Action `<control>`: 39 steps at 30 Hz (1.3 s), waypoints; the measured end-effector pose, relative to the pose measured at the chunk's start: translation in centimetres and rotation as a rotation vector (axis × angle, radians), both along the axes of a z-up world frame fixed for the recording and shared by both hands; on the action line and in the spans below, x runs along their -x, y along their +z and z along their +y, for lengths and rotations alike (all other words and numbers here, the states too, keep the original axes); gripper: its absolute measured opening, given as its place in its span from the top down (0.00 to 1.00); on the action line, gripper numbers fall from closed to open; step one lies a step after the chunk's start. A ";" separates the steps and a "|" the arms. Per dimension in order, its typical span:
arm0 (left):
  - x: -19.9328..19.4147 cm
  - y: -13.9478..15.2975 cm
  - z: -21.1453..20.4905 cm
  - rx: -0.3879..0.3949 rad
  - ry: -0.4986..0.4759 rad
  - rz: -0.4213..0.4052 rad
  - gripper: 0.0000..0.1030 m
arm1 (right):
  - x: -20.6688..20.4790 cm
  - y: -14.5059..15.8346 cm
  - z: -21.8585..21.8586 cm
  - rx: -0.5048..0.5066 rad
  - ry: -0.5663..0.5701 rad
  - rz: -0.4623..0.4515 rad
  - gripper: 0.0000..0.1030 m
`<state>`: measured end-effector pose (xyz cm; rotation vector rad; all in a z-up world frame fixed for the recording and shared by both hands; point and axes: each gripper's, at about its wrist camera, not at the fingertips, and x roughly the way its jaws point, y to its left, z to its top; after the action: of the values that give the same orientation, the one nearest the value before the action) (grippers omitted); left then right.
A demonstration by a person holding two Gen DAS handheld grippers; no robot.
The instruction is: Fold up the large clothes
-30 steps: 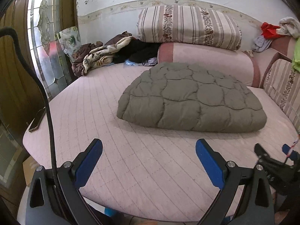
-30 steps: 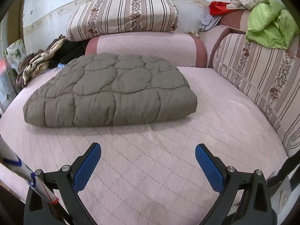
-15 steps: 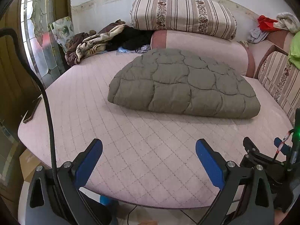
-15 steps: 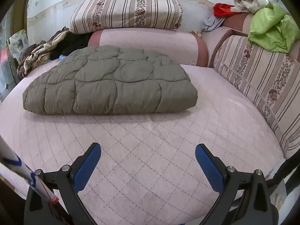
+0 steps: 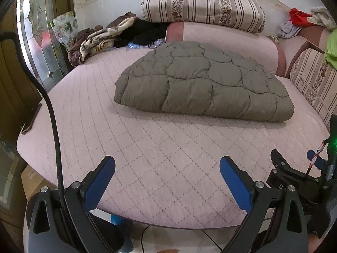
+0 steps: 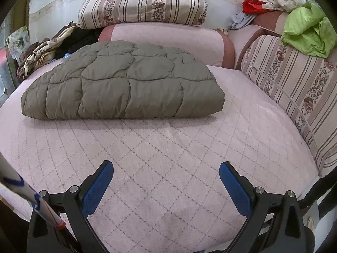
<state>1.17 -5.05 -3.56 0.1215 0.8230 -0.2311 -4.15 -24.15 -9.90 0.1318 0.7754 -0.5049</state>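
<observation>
A grey-green quilted padded garment [image 5: 200,82] lies folded into a thick bundle on the pink quilted bed [image 5: 147,147]; it also shows in the right wrist view [image 6: 122,84]. My left gripper [image 5: 167,168] is open and empty, near the bed's front edge, well short of the garment. My right gripper [image 6: 166,174] is open and empty too, over the bed's front part, apart from the garment. The right gripper's body [image 5: 294,175] shows at the lower right of the left wrist view.
Striped pillow [image 6: 141,4] on a pink bolster [image 6: 168,40] at the back. Crumpled clothes [image 5: 101,40] at the back left by a glass door. Striped cushion [image 6: 294,88] with a green cloth [image 6: 307,33] at the right. A phone [image 5: 31,118] on the left bed edge.
Both grippers have drawn back from the bed and the garment, with the bed's front edge and floor now showing below the left one. The garment has not moved.
</observation>
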 end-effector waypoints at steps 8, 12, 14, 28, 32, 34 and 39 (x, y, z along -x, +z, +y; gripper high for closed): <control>-0.6 -0.6 0.6 0.011 0.006 0.029 0.04 | -0.6 -0.4 0.9 0.019 0.017 0.022 0.01; -0.9 -1.0 0.7 0.013 0.009 0.045 0.04 | -0.7 -0.6 1.3 0.024 0.024 0.027 0.01; -1.0 -1.2 0.6 0.011 0.008 0.054 0.04 | -0.8 -0.6 1.4 0.028 0.025 0.032 0.01; -1.3 -1.8 0.7 0.010 0.005 0.078 0.04 | -1.2 -1.0 1.9 0.039 0.034 0.046 0.01; -1.2 -1.8 0.7 0.008 0.003 0.078 0.04 | -1.1 -1.0 2.1 0.046 0.036 0.043 0.01; -1.2 -1.8 0.7 0.006 0.003 0.078 0.04 | -1.1 -1.0 2.1 0.048 0.035 0.042 0.01; -1.1 -1.8 0.7 -0.002 0.006 0.072 0.04 | -1.1 -0.9 2.1 0.049 0.034 0.040 0.01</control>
<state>2.31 -4.31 -5.34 0.1133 0.8951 -0.2302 -3.08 -22.08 -10.83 0.0634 0.8023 -0.4944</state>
